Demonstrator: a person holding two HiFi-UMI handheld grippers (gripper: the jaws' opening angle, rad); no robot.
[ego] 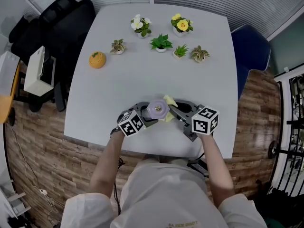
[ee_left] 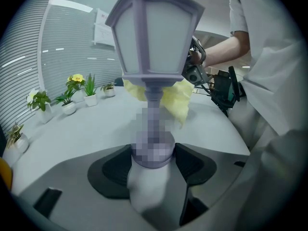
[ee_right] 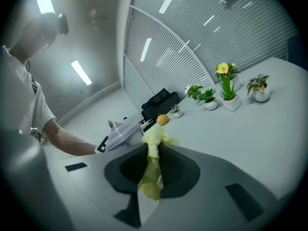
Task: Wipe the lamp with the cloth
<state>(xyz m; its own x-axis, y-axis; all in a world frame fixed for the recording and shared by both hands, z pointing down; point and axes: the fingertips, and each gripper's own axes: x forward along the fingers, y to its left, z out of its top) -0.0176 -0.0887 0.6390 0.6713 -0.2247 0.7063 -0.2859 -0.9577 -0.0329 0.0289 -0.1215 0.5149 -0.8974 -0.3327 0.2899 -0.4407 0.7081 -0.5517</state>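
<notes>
A pale purple lantern-shaped lamp (ego: 157, 109) stands near the table's front edge. My left gripper (ego: 148, 118) is shut on the lamp's round base (ee_left: 153, 150); in the left gripper view the lamp head (ee_left: 156, 30) rises straight above the jaws. The yellow cloth (ego: 170, 104) is pinched in my right gripper (ego: 175, 110), which is shut on it. In the right gripper view the cloth (ee_right: 152, 160) runs up between the jaws and bunches at the tips, next to the lamp (ee_right: 120, 134). From the left gripper view, the cloth (ee_left: 178, 97) hangs just behind the lamp's stem.
Several small potted plants (ego: 161, 42) line the far part of the white table (ego: 142, 80). An orange round object (ego: 97, 60) sits at the left. A black bag (ego: 57, 23) lies off the table's left side; a blue chair (ego: 251, 46) stands at the right.
</notes>
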